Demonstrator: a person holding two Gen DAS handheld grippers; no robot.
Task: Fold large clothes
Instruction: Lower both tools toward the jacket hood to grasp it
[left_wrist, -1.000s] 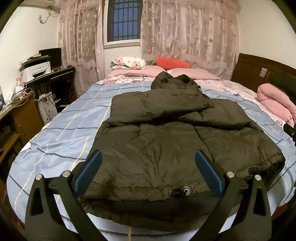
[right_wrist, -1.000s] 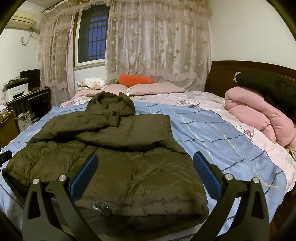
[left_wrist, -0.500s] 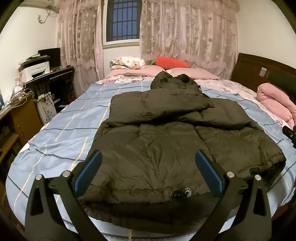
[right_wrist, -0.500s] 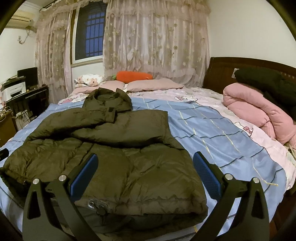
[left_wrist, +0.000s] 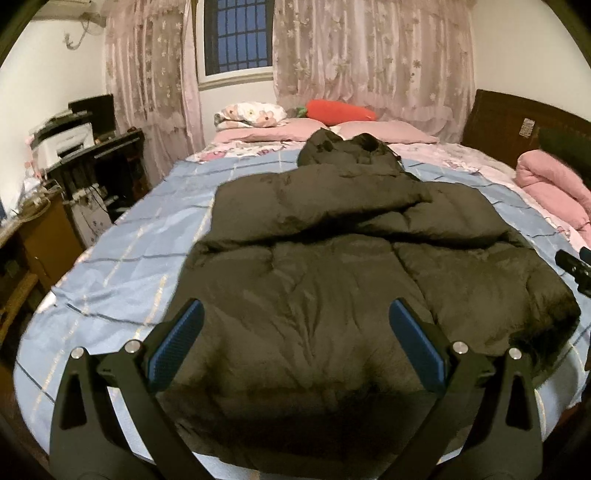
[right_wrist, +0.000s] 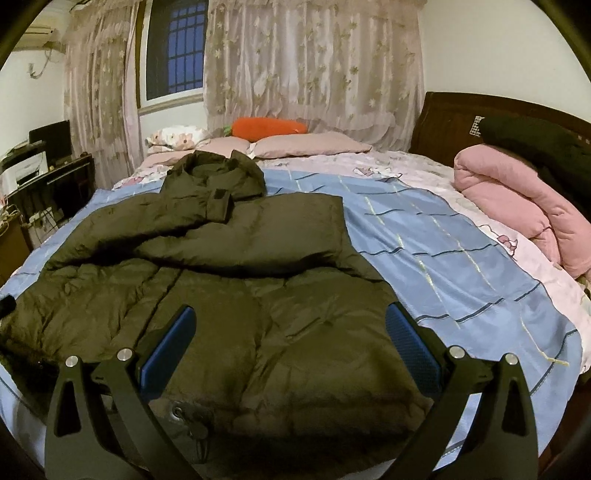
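Left gripper (left_wrist: 295, 338), right gripper (right_wrist: 290, 338): black frames, blue textured pads (left_wrist: 176, 341), silver screws (left_wrist: 131, 346).

The dark olive puffer jacket (right_wrist: 229, 295) fills the near middle of the bed. Bare blue checked bedsheet (right_wrist: 436, 258) lies open to its right and left (left_wrist: 122, 266). A rolled pink quilt (right_wrist: 517, 206) blocks the far right edge; pink pillows (right_wrist: 310, 146) line the far end.

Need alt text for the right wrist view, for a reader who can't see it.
A dark olive puffer jacket lies on a blue plaid bedspread, sleeves folded across its chest, hood toward the pillows. The open right gripper hovers over its hem, holding nothing.
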